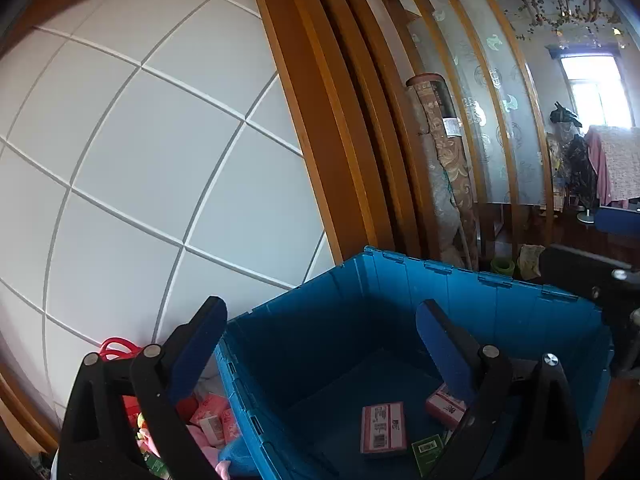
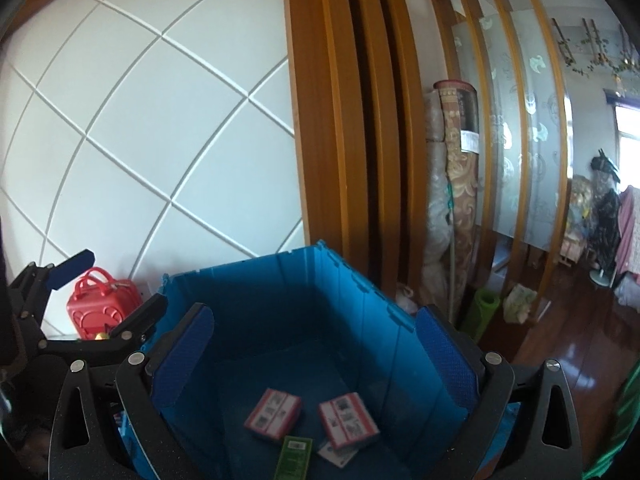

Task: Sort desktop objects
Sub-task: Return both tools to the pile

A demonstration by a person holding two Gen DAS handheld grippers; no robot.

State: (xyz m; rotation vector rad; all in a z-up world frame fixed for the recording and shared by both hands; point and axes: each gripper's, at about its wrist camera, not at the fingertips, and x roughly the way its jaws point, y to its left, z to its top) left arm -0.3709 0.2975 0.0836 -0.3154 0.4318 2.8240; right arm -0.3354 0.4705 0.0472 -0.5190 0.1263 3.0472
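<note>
**Blue crate with boxes on its floor, both grippers held above it**

Blue plastic makes up the biggest thing here: a deep, ribbed storage crate [image 2: 280, 304] with a notched rim, standing against a white panelled wall [image 1: 140, 140] and a wooden door frame [image 2: 320, 120]. On its floor lie two flat pink-and-white printed boxes [image 2: 273, 413] [image 2: 347, 420], side by side, with a smaller green box [image 2: 295, 456] just in front of them and a white packet partly tucked under the right-hand pink one.

Left of the crate, outside it, sits a red plastic case with loop handles [image 2: 102, 308], and lower down a heap of pink packets and soft pink things [image 1: 212, 420] touching the crate's outer wall.

Over the crate, the right gripper [image 2: 316, 360] has its blue-padded jaws spread wide with nothing between them. Further left, the left gripper [image 1: 320, 344] straddles the crate's left wall, jaws likewise wide and empty.
</note>
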